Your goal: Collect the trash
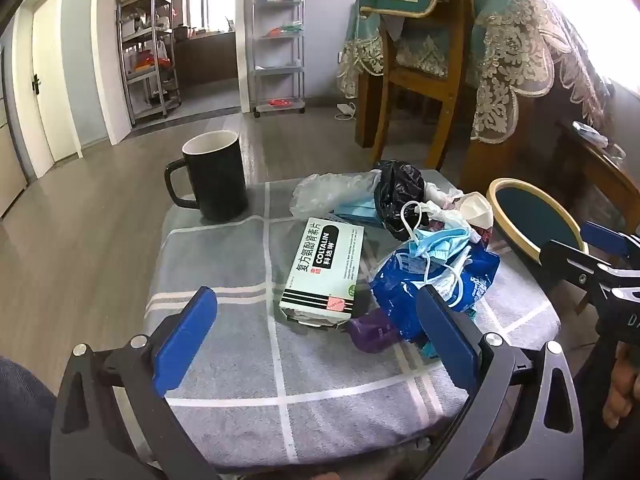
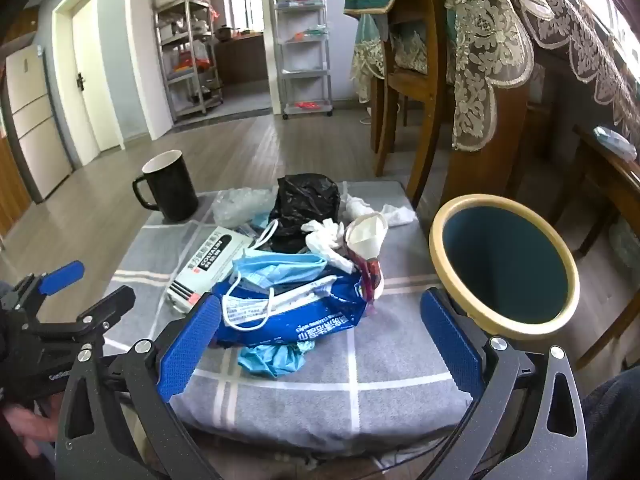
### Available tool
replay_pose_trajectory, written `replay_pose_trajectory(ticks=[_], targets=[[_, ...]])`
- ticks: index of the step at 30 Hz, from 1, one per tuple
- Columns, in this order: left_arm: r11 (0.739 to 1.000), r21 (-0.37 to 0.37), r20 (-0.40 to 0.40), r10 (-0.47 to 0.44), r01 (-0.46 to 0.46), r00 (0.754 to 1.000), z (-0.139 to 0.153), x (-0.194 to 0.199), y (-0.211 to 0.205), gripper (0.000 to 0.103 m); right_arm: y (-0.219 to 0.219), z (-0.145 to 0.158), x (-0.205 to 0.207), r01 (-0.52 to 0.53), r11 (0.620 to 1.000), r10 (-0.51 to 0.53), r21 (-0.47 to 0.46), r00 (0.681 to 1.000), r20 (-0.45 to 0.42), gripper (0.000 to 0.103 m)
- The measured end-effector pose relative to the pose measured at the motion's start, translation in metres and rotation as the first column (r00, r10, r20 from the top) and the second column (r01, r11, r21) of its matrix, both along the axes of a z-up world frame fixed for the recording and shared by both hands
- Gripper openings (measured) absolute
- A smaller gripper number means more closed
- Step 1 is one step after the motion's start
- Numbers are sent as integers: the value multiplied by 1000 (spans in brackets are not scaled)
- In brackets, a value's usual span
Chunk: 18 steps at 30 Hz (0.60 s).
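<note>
A heap of trash lies on a grey checked cushion [image 1: 224, 344]: a white medicine box [image 1: 325, 268], a blue foil wrapper [image 2: 296, 316], blue face masks [image 2: 280, 270], a black plastic bag [image 2: 306, 202], crumpled tissues [image 2: 328, 240], a white cup mask [image 2: 370, 236] and a clear bag [image 1: 328, 192]. A round bin [image 2: 506, 264] with a pale rim and dark teal inside stands at the cushion's right edge. My left gripper [image 1: 316, 320] hovers open just short of the medicine box. My right gripper [image 2: 320, 330] is open too, near the blue wrapper, with nothing between its fingers.
A black mug [image 1: 216, 176] with a white inside stands at the cushion's far left corner. Wooden chairs [image 1: 424, 80] and a lace-draped table [image 1: 532, 48] rise behind and to the right. Wood floor [image 1: 80, 240] spreads to the left, with metal shelves [image 1: 148, 56] far back.
</note>
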<state>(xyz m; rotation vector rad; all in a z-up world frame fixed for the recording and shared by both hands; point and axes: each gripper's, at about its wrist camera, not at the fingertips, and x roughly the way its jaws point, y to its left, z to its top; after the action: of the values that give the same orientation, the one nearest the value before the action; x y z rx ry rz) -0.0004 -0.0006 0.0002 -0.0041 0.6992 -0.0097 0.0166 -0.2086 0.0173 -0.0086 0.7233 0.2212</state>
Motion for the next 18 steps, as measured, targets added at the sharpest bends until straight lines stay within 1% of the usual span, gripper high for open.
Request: replay_pose_trajectory(ticks=[4,5,10,18], targets=[[999,4,14,-32,32,999,2,-3,-5,97,-1,1,-1,-1,1000,1,11,1000,11,100],[1000,3,13,-16,16,1000,0,-2,-2,97,-1,1,-1,-1,1000,1,11,1000,11,100],[1000,18,12,-19,18,1000,1,-1,-7,97,-1,1,-1,0,1000,0,11,1000,8,100],[1000,4,11,-13,13,1000,2,-6,-6,97,-1,1,-1,-3,1000,3,12,1000,6,100]])
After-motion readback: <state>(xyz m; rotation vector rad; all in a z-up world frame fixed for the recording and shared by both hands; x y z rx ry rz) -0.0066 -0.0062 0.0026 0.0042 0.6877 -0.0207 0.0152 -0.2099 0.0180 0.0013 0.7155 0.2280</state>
